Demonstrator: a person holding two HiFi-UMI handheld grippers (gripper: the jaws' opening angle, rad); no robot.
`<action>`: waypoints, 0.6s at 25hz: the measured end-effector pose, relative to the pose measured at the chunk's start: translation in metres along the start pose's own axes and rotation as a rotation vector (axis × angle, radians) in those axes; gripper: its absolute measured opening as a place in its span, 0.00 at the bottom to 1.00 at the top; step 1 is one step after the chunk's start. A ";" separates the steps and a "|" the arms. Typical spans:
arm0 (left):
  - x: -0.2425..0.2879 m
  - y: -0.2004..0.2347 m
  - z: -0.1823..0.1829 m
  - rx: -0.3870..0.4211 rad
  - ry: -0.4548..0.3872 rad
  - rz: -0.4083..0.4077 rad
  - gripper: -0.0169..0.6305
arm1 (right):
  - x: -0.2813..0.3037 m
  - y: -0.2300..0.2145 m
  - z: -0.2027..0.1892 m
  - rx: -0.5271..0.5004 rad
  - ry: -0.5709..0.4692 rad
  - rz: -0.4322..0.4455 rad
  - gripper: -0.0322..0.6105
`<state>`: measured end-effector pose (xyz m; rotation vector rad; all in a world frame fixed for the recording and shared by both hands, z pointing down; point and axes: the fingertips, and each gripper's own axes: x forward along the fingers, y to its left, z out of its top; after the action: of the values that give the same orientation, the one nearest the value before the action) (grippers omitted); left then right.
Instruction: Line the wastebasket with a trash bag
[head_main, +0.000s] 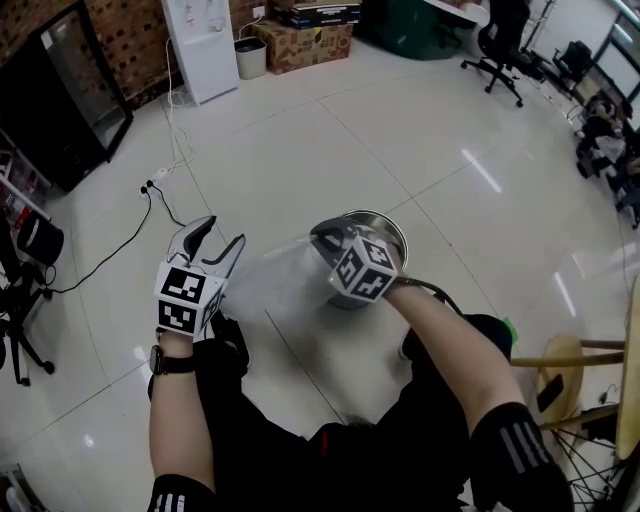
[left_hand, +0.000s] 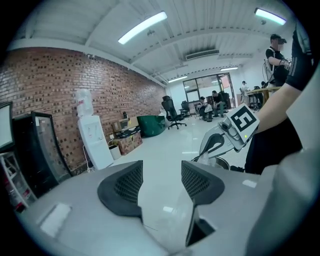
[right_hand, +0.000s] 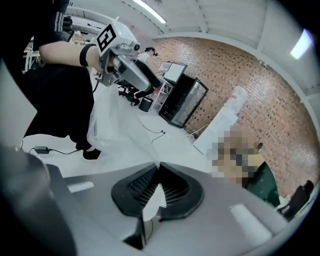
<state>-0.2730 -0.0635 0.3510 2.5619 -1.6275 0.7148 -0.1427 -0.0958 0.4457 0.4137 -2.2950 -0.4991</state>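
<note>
At mid-frame in the head view, your right tongs (head_main: 320, 238) are clamped on the trash bag (head_main: 280, 278). Your left tongs (head_main: 222, 232) stand apart around it, and the wastebasket (head_main: 386, 218) sits just upper right. You'd likely do best to spread the mouth wide before lowering.

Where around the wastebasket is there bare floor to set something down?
The widest bare floor lies beyond the wastebasket, up to the dispenser and boxes. Left of the bag it is free as far as the cable. Crowded: the stool at right and the person's legs below.
</note>
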 end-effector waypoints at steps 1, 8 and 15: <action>0.000 -0.001 0.003 -0.007 -0.009 -0.003 0.39 | -0.010 -0.010 -0.002 0.009 -0.001 -0.020 0.06; 0.015 -0.017 0.012 -0.006 -0.014 -0.047 0.39 | -0.070 -0.074 -0.034 0.086 0.015 -0.157 0.06; 0.042 -0.056 0.017 0.063 0.027 -0.146 0.39 | -0.110 -0.106 -0.094 0.199 0.078 -0.250 0.06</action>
<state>-0.2041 -0.0784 0.3644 2.6676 -1.4142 0.7962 0.0152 -0.1620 0.3922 0.8112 -2.2361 -0.3695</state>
